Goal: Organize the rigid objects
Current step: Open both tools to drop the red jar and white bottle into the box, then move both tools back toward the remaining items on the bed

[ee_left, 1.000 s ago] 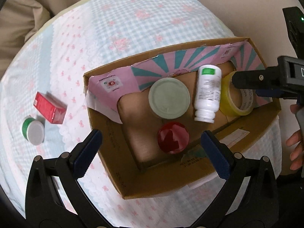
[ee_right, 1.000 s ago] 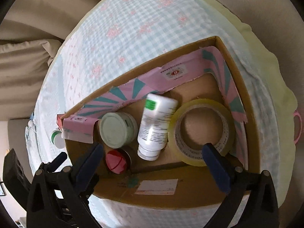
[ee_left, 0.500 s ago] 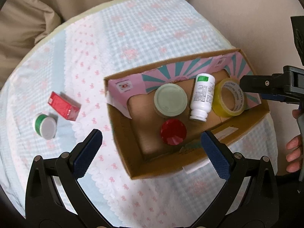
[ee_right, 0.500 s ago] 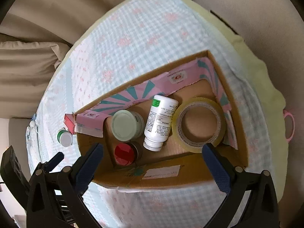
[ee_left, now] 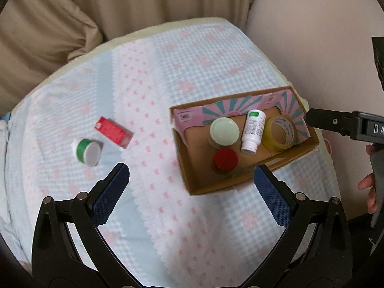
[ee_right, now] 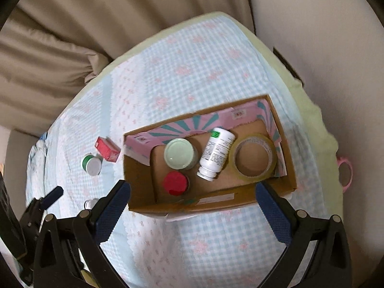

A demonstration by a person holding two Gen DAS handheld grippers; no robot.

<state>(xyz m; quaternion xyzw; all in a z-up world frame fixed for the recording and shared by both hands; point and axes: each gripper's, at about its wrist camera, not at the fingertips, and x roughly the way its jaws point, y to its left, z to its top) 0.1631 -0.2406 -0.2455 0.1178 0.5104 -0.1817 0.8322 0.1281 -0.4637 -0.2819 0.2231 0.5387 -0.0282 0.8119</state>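
Both claws spread and empty, left claw (ee_left: 190,184) with box (ee_left: 189,177) ahead right, red carton (ee_left: 114,132) ahead left, right claw (ee_right: 192,202) just short of box.

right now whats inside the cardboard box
Inside the cardboard box: pale green-lidded jar, red-lidded jar, white bottle lying down, tape roll. The jars' contents are hidden by their lids.
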